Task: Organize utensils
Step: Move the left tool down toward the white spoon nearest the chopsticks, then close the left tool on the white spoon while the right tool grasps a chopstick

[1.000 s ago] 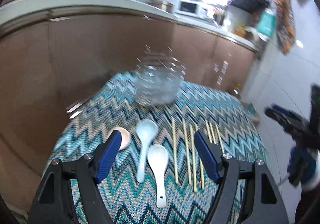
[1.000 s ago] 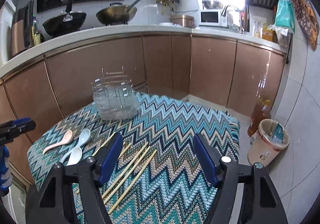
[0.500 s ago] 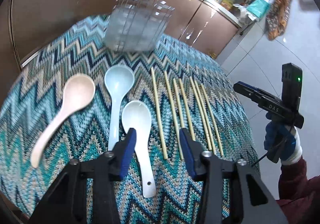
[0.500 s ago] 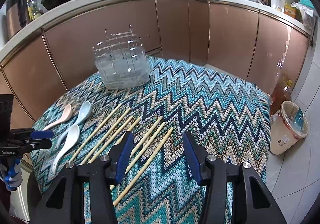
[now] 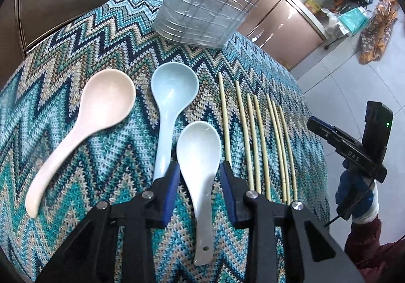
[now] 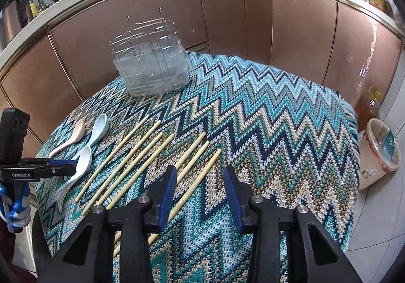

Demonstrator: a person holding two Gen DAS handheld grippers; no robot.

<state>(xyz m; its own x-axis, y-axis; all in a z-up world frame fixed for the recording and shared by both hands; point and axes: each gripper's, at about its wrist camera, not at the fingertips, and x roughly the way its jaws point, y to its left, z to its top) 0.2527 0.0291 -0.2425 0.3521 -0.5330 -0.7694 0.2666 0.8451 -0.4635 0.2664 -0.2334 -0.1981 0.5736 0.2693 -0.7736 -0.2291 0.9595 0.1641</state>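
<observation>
Three spoons lie on the zigzag cloth: a pink spoon [image 5: 101, 116], a light blue spoon [image 5: 172, 95] and a white spoon [image 5: 200, 156]. Several bamboo chopsticks [image 5: 260, 141] lie in a row to their right. My left gripper [image 5: 200, 169] is open, low over the cloth, its jaws on either side of the white spoon's neck, not closed on it. My right gripper [image 6: 200, 176] is open and empty, above the rightmost chopsticks [image 6: 197, 176]. A wire utensil holder [image 6: 152, 68] stands at the table's far side; it also shows in the left wrist view [image 5: 205, 9].
The table with the zigzag cloth [image 6: 278, 131] stands near brown kitchen cabinets [image 6: 227, 17]. A waste bin [image 6: 379, 154] and an oil bottle [image 6: 367, 108] stand on the floor to the right. The spoons also show at left in the right wrist view [image 6: 83, 156].
My left gripper has dropped toward the cloth and narrowed around the white spoon. My right gripper has moved lower over the chopsticks and narrowed too.
</observation>
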